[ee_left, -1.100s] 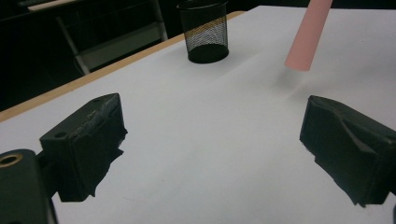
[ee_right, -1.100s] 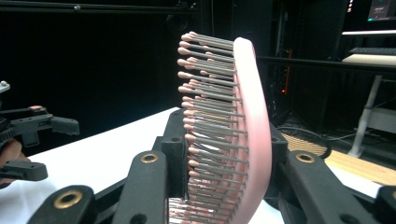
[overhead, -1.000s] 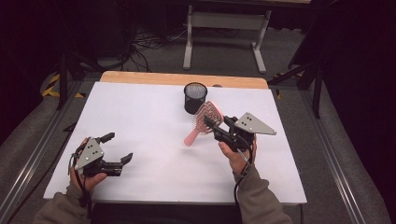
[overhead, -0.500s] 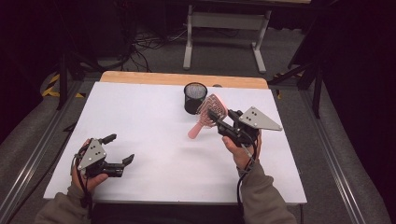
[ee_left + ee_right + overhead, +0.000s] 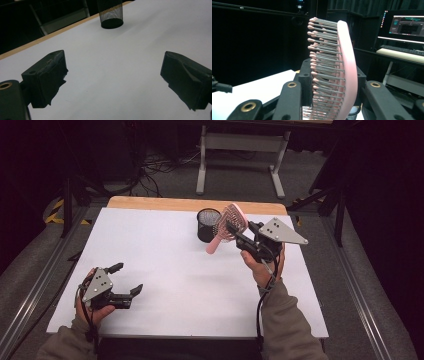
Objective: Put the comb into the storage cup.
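You hold the pink plastic hairbrush [image 5: 227,226] clamped by its head in the right gripper [image 5: 239,236], aloft just right of the far black mesh cup [image 5: 208,224], left gripper [image 5: 128,281] wide and empty; next, tip its handle into the cup.

Clamped between the right gripper's [image 5: 235,233] matt black plastic jaws, the hairbrush [image 5: 342,67] has a smooth, slightly glossy pink plastic back and thin grey bristles with pink ball tips; beyond the left gripper's [image 5: 112,80] spread jaws, with rough-edged matt black pads, stands a black wire-mesh cup [image 5: 110,13]; beneath them a smooth matt white table [image 5: 120,65] edged in pale wood.
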A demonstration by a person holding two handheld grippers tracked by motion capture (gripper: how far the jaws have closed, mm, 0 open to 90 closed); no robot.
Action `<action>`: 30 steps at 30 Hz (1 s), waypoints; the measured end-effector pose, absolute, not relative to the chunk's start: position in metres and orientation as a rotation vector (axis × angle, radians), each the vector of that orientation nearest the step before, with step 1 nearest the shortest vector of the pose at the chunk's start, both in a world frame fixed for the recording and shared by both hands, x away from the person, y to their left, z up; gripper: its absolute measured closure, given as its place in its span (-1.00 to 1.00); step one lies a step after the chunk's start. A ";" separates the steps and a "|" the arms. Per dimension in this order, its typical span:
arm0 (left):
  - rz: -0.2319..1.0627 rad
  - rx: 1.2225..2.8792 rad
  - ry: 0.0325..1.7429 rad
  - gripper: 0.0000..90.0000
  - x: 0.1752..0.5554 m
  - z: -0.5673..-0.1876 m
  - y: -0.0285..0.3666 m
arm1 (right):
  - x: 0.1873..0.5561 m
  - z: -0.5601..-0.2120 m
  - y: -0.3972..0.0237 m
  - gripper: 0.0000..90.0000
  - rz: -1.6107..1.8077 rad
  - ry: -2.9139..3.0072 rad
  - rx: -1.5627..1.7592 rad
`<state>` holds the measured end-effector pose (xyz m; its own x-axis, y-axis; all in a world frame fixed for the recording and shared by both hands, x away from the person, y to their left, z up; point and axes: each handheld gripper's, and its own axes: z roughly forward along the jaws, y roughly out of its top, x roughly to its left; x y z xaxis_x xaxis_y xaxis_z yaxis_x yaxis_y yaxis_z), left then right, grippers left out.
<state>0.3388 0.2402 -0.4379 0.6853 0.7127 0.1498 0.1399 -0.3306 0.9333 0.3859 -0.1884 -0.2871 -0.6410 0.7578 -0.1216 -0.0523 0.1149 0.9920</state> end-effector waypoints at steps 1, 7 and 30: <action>0.676 1.847 0.673 -0.83 0.339 -0.438 0.240 | 0.387 -0.286 -0.188 0.43 1.596 1.746 0.691; 0.681 1.849 0.665 -0.83 0.338 -0.438 0.240 | 0.395 -0.275 -0.186 0.43 1.574 1.732 0.680; 0.675 1.843 0.663 -0.82 0.339 -0.438 0.241 | 0.424 -0.255 -0.170 0.43 1.502 1.674 0.698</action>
<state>0.3385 0.2410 -0.4379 0.6913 0.7072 0.1482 0.1354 -0.3283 0.9348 0.4244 -0.1703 -0.2545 -0.5564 0.8110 -0.1808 -0.0924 0.1558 0.9835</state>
